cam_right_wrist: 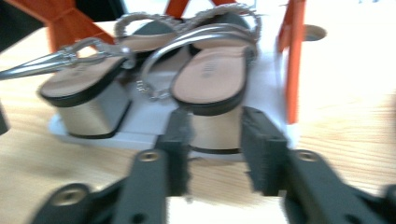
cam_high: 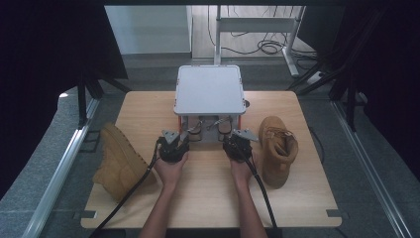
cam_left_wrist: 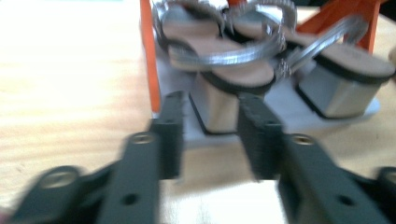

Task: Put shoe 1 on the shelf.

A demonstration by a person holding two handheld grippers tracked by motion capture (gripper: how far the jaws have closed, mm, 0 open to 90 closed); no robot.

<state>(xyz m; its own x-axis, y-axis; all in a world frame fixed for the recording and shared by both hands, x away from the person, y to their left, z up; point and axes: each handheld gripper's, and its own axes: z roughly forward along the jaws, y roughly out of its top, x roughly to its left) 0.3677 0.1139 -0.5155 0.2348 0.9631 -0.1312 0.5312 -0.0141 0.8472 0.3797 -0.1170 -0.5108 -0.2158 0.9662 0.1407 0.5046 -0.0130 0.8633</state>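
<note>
A small rack with a grey top (cam_high: 210, 89) and orange legs (cam_left_wrist: 147, 56) stands mid-table. On its white lower shelf (cam_right_wrist: 140, 121) sit two silver-strapped block-heel sandals. My left gripper (cam_high: 182, 138) (cam_left_wrist: 210, 126) is at the rack's front, its jaws on either side of the gold heel of the left sandal (cam_left_wrist: 224, 77) and closed against it. My right gripper (cam_high: 230, 138) (cam_right_wrist: 215, 140) grips the heel of the right sandal (cam_right_wrist: 210, 77) the same way. Each view shows the other sandal (cam_left_wrist: 345, 60) (cam_right_wrist: 79, 77) alongside. Both gripper views are blurred.
A tan boot (cam_high: 121, 161) lies on its side at the table's left edge. A second tan boot (cam_high: 278, 148) lies right of the rack. The wooden table (cam_high: 208, 198) has bare room in front of the hands. Cables trail back from both grippers.
</note>
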